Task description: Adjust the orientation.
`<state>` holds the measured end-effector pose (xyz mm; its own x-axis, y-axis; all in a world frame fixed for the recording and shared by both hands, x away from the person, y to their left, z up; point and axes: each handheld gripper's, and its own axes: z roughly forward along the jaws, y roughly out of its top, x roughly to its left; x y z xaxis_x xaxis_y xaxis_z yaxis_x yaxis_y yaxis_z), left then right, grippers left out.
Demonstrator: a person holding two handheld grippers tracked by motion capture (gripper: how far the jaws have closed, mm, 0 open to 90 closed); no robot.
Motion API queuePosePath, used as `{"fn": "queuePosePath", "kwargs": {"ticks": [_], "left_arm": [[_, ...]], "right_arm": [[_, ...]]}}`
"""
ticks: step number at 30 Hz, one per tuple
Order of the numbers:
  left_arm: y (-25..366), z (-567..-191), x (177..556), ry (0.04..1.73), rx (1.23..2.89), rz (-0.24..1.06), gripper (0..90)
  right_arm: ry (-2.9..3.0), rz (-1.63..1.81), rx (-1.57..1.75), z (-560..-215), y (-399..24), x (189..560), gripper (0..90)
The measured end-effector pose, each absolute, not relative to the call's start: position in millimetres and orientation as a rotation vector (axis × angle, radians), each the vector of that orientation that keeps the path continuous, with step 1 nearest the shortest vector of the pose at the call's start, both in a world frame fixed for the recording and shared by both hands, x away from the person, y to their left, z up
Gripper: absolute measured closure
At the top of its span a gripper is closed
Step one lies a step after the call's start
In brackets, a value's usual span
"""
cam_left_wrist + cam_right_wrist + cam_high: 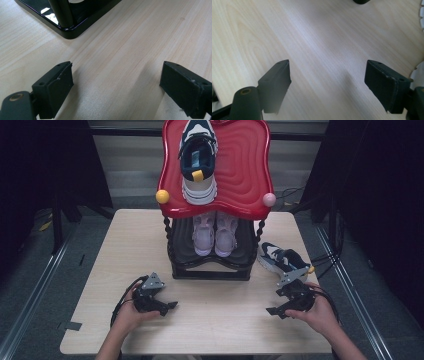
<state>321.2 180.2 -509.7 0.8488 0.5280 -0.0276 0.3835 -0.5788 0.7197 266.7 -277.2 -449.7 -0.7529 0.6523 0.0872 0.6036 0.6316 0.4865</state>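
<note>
A two-shelf shoe rack [214,270] stands at the table's far middle. Its red top shelf [245,170] carries one navy and white sneaker [198,160]. On the black lower shelf sits a pair of pale pink shoes [215,234]. A second navy and white sneaker [283,260] lies on the table just right of the rack. My left gripper [167,308] rests open on the table in front of the rack's left corner, its jaws [117,72] wide apart over bare wood. My right gripper [327,67] is open too, just in front of the loose sneaker [276,312], with nothing between its jaws.
The light wooden table [120,250] has free room left of the rack and between the two hands. The rack's black base corner [67,31] lies close ahead of the left gripper. A white toothed sole edge [421,15] shows beside the right gripper. Dark floor and cables surround the table.
</note>
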Motion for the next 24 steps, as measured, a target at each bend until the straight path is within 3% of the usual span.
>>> {"fn": "queuePosePath", "kwargs": {"ticks": [24], "left_arm": [[180.2,-509.6,321.2,0.659,2.256,0.243,10.5]], "right_arm": [[2.744,0.545,0.978,-379.3,-300.9,299.0,20.3]]}}
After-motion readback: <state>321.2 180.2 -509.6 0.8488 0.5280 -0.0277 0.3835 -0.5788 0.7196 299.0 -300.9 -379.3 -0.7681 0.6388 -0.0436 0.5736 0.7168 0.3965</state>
